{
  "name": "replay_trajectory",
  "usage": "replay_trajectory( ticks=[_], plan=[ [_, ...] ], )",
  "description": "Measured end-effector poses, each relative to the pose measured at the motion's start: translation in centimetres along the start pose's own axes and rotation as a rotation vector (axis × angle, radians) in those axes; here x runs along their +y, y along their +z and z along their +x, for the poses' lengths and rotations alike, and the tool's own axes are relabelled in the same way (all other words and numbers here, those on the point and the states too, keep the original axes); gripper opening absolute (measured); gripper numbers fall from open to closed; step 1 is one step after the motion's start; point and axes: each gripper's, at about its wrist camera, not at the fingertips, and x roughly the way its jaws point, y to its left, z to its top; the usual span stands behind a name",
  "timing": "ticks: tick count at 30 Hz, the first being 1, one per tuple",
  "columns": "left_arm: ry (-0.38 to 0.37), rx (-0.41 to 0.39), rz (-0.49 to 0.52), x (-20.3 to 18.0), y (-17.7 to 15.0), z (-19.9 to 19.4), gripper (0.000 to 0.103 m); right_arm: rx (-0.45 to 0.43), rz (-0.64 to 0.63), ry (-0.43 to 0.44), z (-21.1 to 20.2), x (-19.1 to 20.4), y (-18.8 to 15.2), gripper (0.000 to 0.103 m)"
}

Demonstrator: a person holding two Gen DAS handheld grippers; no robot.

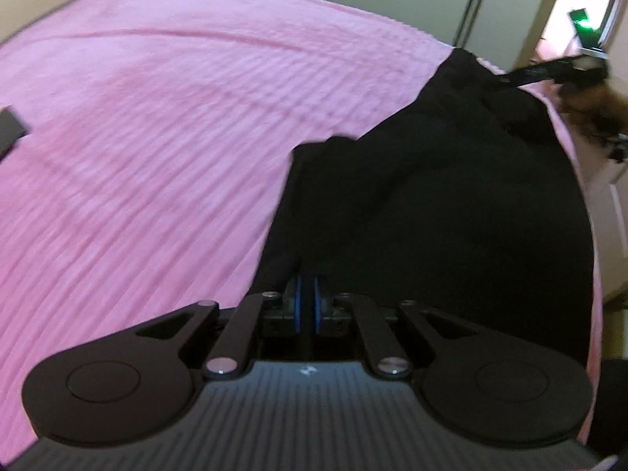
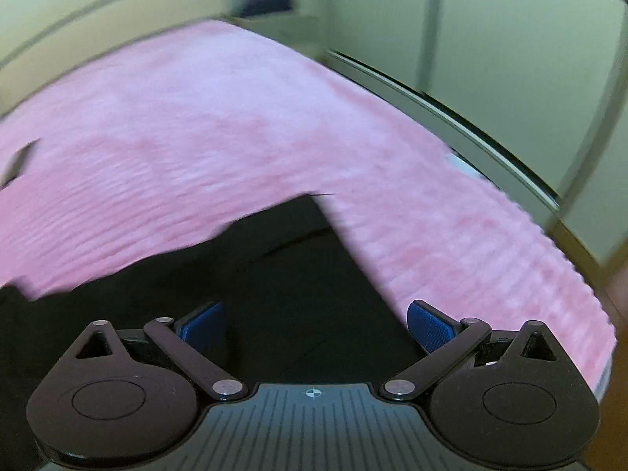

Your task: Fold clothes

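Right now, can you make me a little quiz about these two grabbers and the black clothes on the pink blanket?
1. True or false: the left gripper is pinching the black garment.
2. What are the right gripper's jaws doing? A) spread apart B) pressed together C) gripping a sock
3. Fill in: the garment lies on a ____ blanket.

Key
1. True; its blue pads meet on an edge of the cloth.
2. A; they are apart above the black cloth, holding nothing.
3. Pink.
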Motion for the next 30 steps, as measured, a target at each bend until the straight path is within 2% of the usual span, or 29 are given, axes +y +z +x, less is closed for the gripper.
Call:
replay_trajectory(
  ticks=[5, 7, 9, 10, 13, 15, 19, 21, 23, 27, 30],
  plan=[
    [0.091, -0.007, 0.022, -0.9, -5.1, -3.4, 0.005, -0.058, -0.113, 0.074, -2.6, 4.7, -4.5, 0.102],
    [0.147, 0.001, 0.052, -1.5, -7.2, -4.7, 0.005, -0.078, -0.146, 0.058, -2.4, 6.2, -5.5, 0.102],
    [0.217, 0.006, 0.062, -2.1, -9.5, -6.2, 0.006, -0.131, -0.177, 0.008, -2.8, 6.9, -6.4, 0.102],
    [0.257, 0.007, 0.063, -2.5, -10.7, -6.9, 0.006, -0.159, -0.179, 0.009, -3.1, 7.0, -6.8, 0.102],
    [0.390, 0.017, -0.016, -4.2, -15.1, -9.7, 0.006, -0.229, -0.177, 0.035, -4.6, 7.2, -8.0, 0.102],
    [0.465, 0.027, -0.083, -5.6, -18.2, -12.0, 0.006, -0.227, -0.206, 0.063, -5.9, 7.4, -9.3, 0.102],
    [0.594, 0.052, -0.234, -8.8, -24.4, -17.4, 0.006, -0.088, -0.201, 0.175, -6.7, 6.7, -12.5, 0.102],
    [0.646, 0.065, -0.299, -10.0, -27.2, -19.9, 0.006, -0.055, -0.199, 0.135, -7.0, 5.8, -13.6, 0.102],
    [0.684, 0.044, -0.353, -10.8, -29.6, -22.2, 0.007, -0.036, -0.141, 0.097, -7.9, 5.1, -14.0, 0.102],
    [0.746, -0.028, -0.447, -11.1, -33.3, -26.1, 0.009, -0.130, -0.171, 0.144, -12.1, 7.6, -14.1, 0.102],
    [0.778, -0.059, -0.485, -10.1, -35.2, -27.6, 0.014, -0.194, -0.275, 0.266, -15.0, 12.9, -14.6, 0.102]
  ],
)
